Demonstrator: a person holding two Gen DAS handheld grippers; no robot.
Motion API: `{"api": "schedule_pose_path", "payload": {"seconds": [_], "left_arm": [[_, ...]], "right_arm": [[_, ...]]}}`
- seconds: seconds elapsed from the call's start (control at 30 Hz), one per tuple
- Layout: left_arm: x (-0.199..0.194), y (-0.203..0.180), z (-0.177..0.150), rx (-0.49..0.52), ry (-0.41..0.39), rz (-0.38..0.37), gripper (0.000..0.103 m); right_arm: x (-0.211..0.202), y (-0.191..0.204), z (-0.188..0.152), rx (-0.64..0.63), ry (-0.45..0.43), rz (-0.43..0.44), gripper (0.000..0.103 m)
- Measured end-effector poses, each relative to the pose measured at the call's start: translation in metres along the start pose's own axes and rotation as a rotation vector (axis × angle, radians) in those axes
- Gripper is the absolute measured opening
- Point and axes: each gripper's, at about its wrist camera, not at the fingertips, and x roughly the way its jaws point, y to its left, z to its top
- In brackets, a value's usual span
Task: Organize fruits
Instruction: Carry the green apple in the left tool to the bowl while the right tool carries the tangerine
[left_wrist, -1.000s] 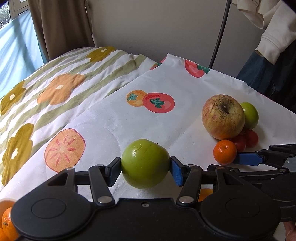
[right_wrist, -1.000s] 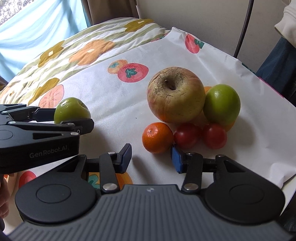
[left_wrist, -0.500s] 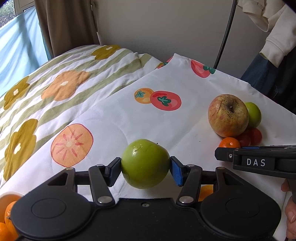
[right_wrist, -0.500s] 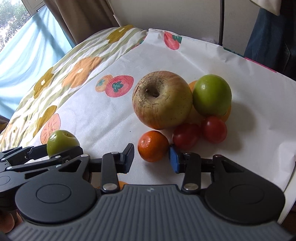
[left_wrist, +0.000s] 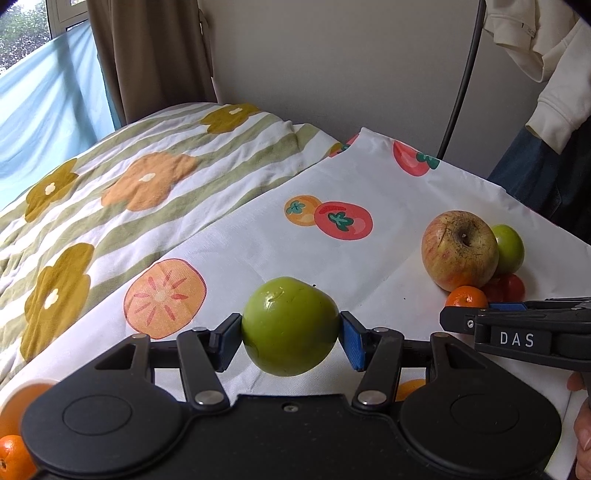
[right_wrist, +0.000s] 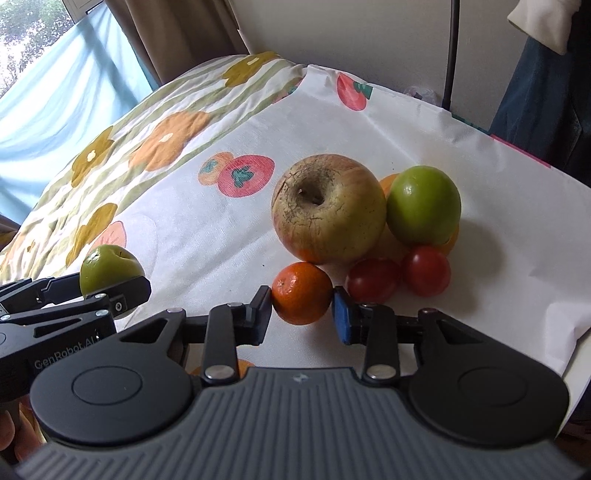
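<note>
Your left claw (left_wrist: 290, 334) pinches a green apple (left_wrist: 290, 325), one pad pressed to each side, the fruit held clear above the white fruit-print cloth (left_wrist: 332, 258). Your right claw (right_wrist: 301, 314) sits to its right, low over the cloth, with a small tangerine (right_wrist: 302, 292) between the fingertips; the pads lie at or just beside its skin, and you cannot tell from either view whether they press it. Just past that tangerine, to the right, two red tomatoes (right_wrist: 399, 278) lie touching each other. Behind them stands a big russeted apple (right_wrist: 328, 206), with a second green fruit (right_wrist: 423, 205) touching its right side. Farther left, beyond the cloth, lies the striped flowered bedcover (left_wrist: 110, 192).
</note>
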Motion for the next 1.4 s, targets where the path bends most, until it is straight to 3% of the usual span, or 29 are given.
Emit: {"api": "schedule_pose_path", "payload": {"seconds": [0.27, 0.6, 0.83, 1.1, 1.4], "left_arm": [[-0.036, -0.007, -0.010, -0.063, -0.049, 0.064, 0.060], [-0.096, -0.014, -0.031, -0.211, -0.133, 0.204, 0.060], [-0.141, -0.014, -0.055, -0.313, -0.184, 0.318, 0.060], [-0.173, 0.016, -0.087, -0.432, -0.164, 0.439, 0.060], [-0.169, 0.066, -0.123, -0.471, -0.082, 0.475, 0.060]], "right_arm": [[-0.027, 0.004, 0.001, -0.092, -0.052, 0.047, 0.050], [-0.068, 0.017, -0.007, -0.254, -0.121, 0.117, 0.050], [-0.093, 0.041, -0.015, -0.369, -0.145, 0.215, 0.050], [-0.102, 0.085, -0.028, -0.506, -0.131, 0.323, 0.050], [-0.087, 0.145, -0.050, -0.582, -0.086, 0.381, 0.050]]}}
